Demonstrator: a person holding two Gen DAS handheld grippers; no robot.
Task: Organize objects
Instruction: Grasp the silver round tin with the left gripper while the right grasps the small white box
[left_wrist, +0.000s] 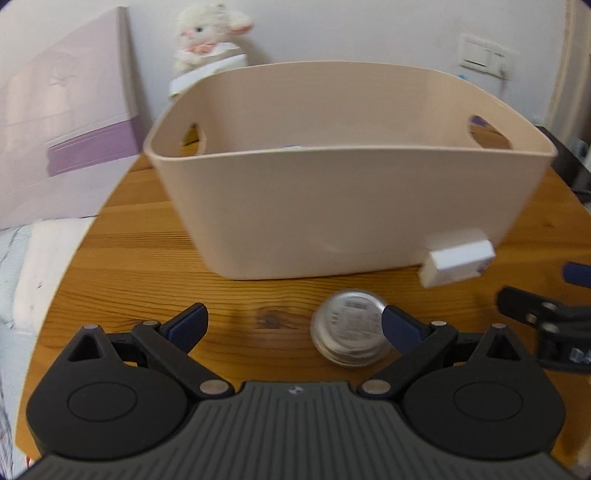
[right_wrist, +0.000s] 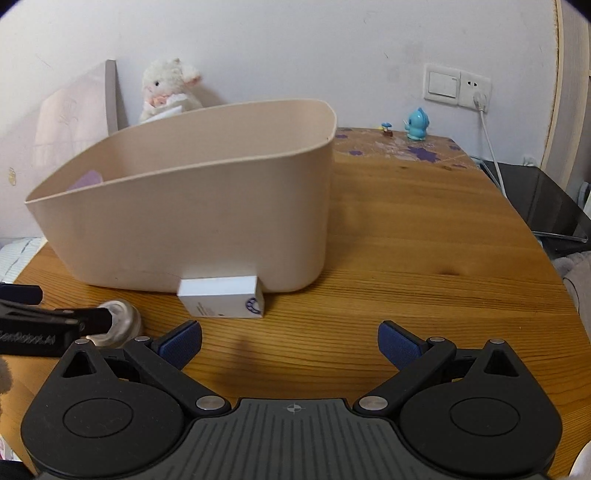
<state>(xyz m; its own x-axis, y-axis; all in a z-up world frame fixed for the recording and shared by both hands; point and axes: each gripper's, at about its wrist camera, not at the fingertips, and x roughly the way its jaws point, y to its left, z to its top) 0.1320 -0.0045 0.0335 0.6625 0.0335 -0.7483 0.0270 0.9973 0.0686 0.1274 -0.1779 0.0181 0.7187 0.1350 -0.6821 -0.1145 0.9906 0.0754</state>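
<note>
Where the beige basket (left_wrist: 343, 206) stands on the wooden table (left_wrist: 140, 258), we see only its near wall and rim; its floor is hidden, and just a sliver of a white-and-blue item shows above the front rim in the left wrist view. In the right wrist view a pale purple patch inside the basket (right_wrist: 207, 218) is too indistinct for us to identify.

We find the left gripper (left_wrist: 293, 325) with its jaws spread wide and holding nothing. The round metal tin (left_wrist: 349, 326) lies on the table between them, close to the right-hand pad, which overlaps its edge; we cannot tell whether they touch. The tin's label is blurred and unreadable.

We find the right gripper (right_wrist: 290, 343) likewise with its jaws apart and empty, over bare table. The small white box (right_wrist: 223, 297) lies ahead of it, against the basket's front wall. Its blue mark and print are too small to read.

In the right wrist view the left gripper (right_wrist: 55, 325) is cut off at the frame edge and covers part of the tin (right_wrist: 122, 319).

A plush lamb (right_wrist: 168, 88) sits behind the basket, partly hidden by its rim.
</note>
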